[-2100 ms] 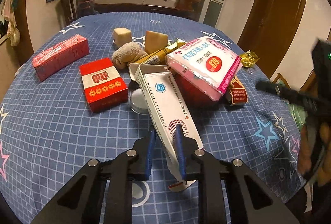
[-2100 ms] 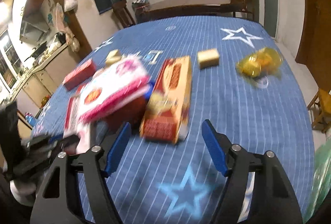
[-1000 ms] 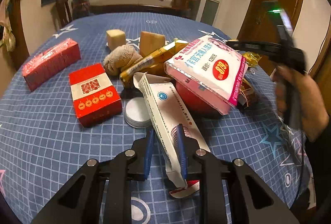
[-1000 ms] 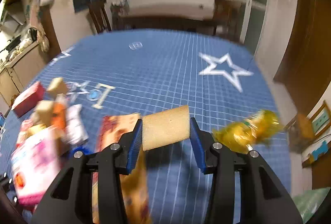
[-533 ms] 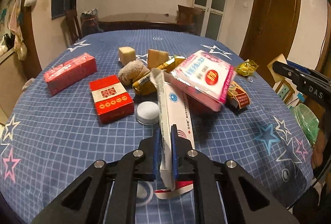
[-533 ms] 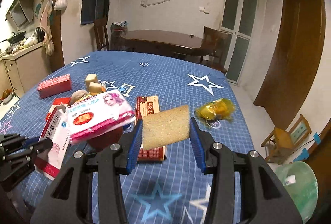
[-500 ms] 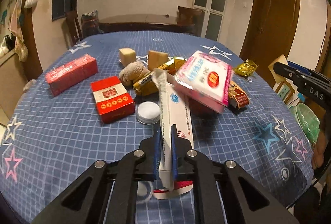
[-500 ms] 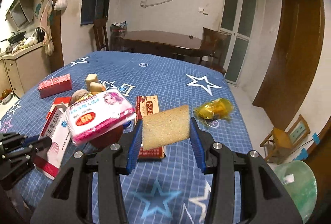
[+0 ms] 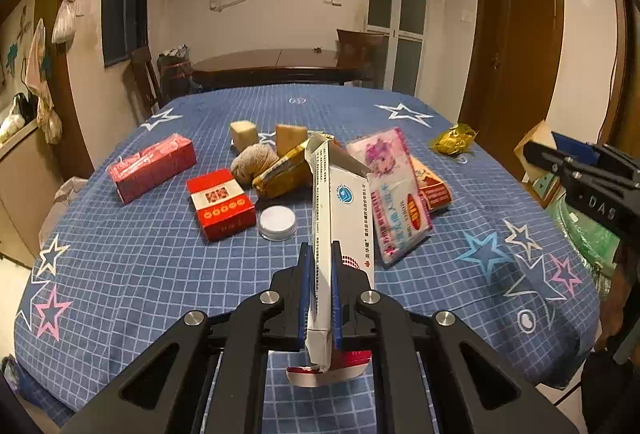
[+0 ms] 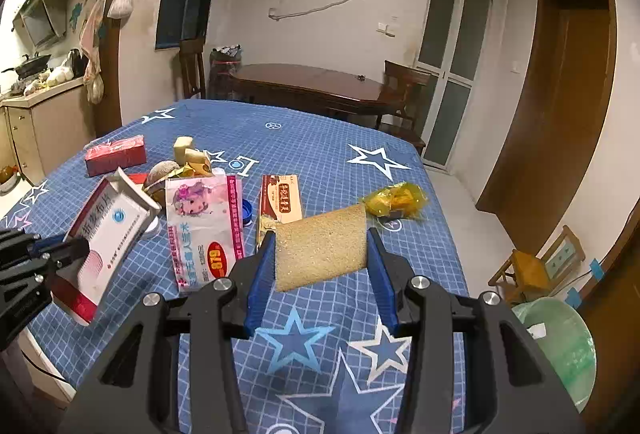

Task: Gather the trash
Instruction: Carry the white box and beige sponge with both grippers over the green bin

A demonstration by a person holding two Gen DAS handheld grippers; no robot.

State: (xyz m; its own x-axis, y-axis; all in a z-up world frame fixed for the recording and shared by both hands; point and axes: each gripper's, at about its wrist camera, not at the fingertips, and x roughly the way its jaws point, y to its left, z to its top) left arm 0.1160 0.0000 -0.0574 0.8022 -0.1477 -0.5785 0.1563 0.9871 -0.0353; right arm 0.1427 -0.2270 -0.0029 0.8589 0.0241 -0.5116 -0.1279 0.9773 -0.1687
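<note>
Trash sits in both your grippers. Your left gripper (image 9: 320, 290) is clamped tight on a flattened white carton (image 9: 340, 234), lifted off the blue tablecloth (image 9: 120, 266) with its open flap tilted up; the carton's inside cannot be seen. Your right gripper (image 10: 321, 270) is partway closed on a tan sponge (image 10: 321, 248), pads pressing both ends, held above the cloth.

On the table you have two red boxes (image 9: 221, 203) (image 9: 152, 167), two tan blocks (image 9: 243, 135) (image 9: 291, 139), one brown ball (image 9: 253, 163), one gold wrapper (image 9: 286, 171), one white lid (image 9: 277, 222), one pink packet (image 9: 396, 193), one orange-red box (image 10: 281, 199) and one yellow wrapper (image 10: 396, 199). A green basin (image 10: 560, 350) stands on the floor at the right, with a white scrap in it.

Two seconds ago the carton lay on the cloth with the pink packet resting on it and your right gripper was empty; the packet now lies flat on the cloth.
</note>
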